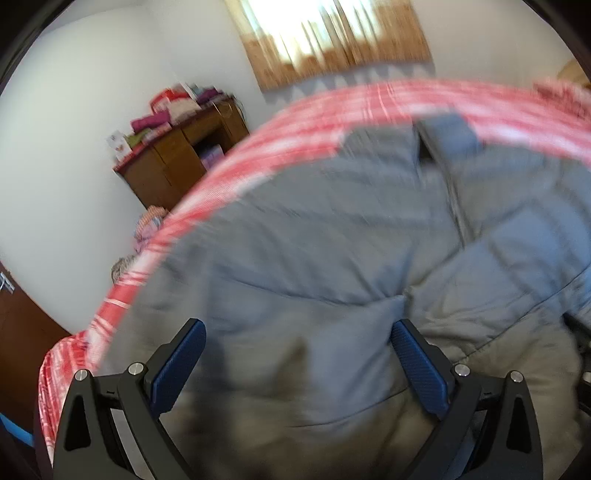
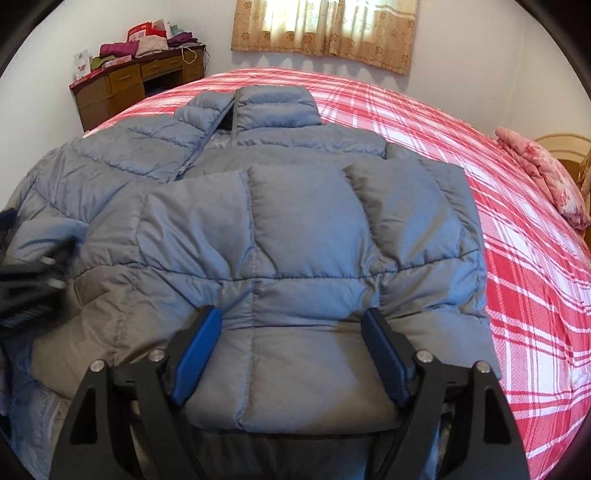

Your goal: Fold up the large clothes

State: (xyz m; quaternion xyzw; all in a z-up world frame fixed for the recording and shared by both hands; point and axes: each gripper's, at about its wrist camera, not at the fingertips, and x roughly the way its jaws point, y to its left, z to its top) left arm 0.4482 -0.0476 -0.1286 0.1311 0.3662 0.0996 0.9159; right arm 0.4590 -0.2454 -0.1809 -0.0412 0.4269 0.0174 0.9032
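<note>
Right wrist view looks down over a grey quilted puffer jacket (image 2: 295, 229) spread on a bed with a red-and-white checked cover (image 2: 461, 147). The jacket's long axis runs away from the camera: its stand-up collar (image 2: 275, 107) points toward the far wall and the beige patterned curtain (image 2: 325, 29), while its hem lies nearest, at the near edge of the bed. The zip is partly undone below the collar, and one side of the jacket is folded across the front, so a padded panel lies crosswise over the body. The right gripper (image 2: 291, 354) stands with its blue pads (image 2: 197, 354) spread wide, the near hem lying between them; the pads do not press on the cloth. At the left edge the left gripper (image 2: 29, 280) shows as a dark blur over the jacket. In the blurred left wrist view, the left gripper (image 1: 297, 365) also stands wide apart above the grey padding, holding nothing. A folded pink floral cloth (image 2: 543, 173) rests on the bed's right side, well apart from the jacket, and a brown wooden desk (image 2: 136, 85) piled with clothes stands in the far corner
</note>
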